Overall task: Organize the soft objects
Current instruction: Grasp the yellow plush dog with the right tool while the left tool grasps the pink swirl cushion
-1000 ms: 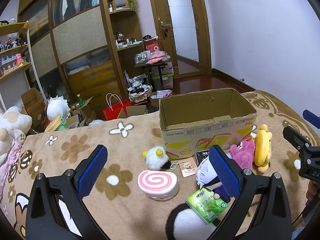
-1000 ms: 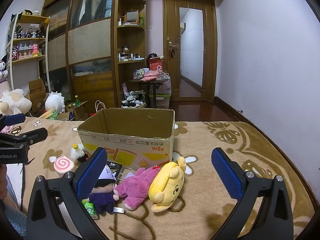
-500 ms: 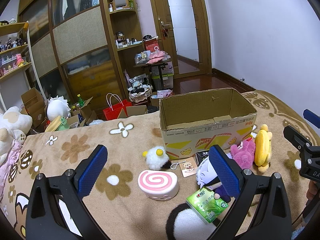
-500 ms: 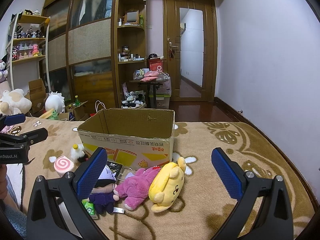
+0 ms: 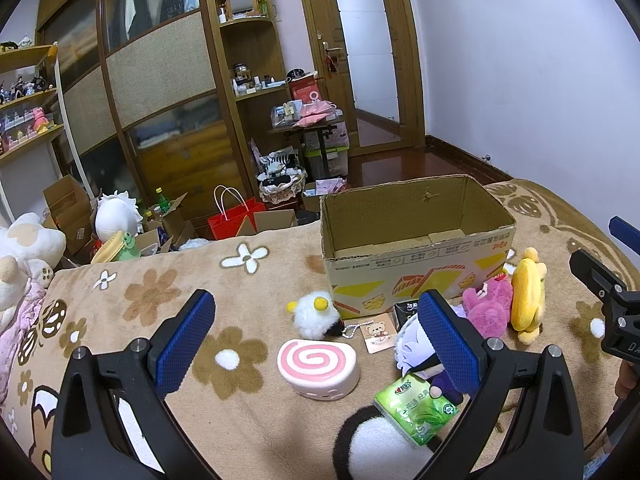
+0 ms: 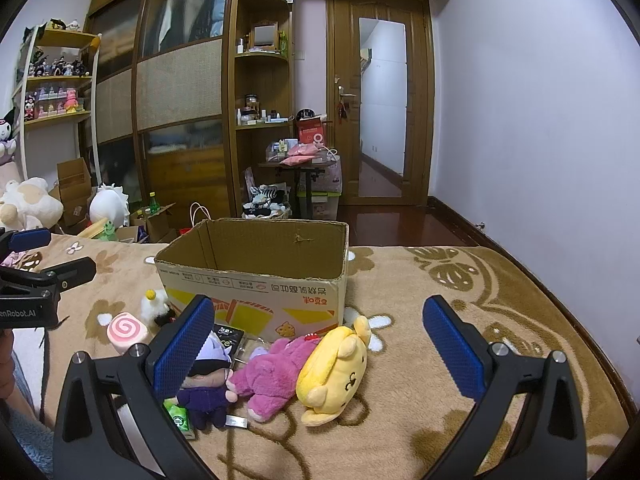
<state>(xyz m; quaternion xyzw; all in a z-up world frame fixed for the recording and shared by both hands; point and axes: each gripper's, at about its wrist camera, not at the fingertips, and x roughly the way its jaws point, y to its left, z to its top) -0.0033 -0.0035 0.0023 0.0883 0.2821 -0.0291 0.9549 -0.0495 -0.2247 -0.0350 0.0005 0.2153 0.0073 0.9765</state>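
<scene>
On the bed's blanket (image 6: pixel 440 420), the box (image 6: pixel 256 280) sits empty, plush toys (image 6: pixel 304 364) still outside; both tongs, left (image 5: pixel 316 344) and right (image 6: pixel 320 352), gape wide, holding nothing.

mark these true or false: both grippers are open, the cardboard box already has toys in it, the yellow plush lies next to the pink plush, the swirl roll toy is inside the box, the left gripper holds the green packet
1. Both the left gripper and the right gripper are open. True.
2. The cardboard box already has toys in it. False: no toys show inside it.
3. The yellow plush lies next to the pink plush. True.
4. The swirl roll toy is inside the box. False: it lies on the blanket in front of the box.
5. The left gripper holds the green packet. False: the packet lies on the blanket, ungripped.
</scene>
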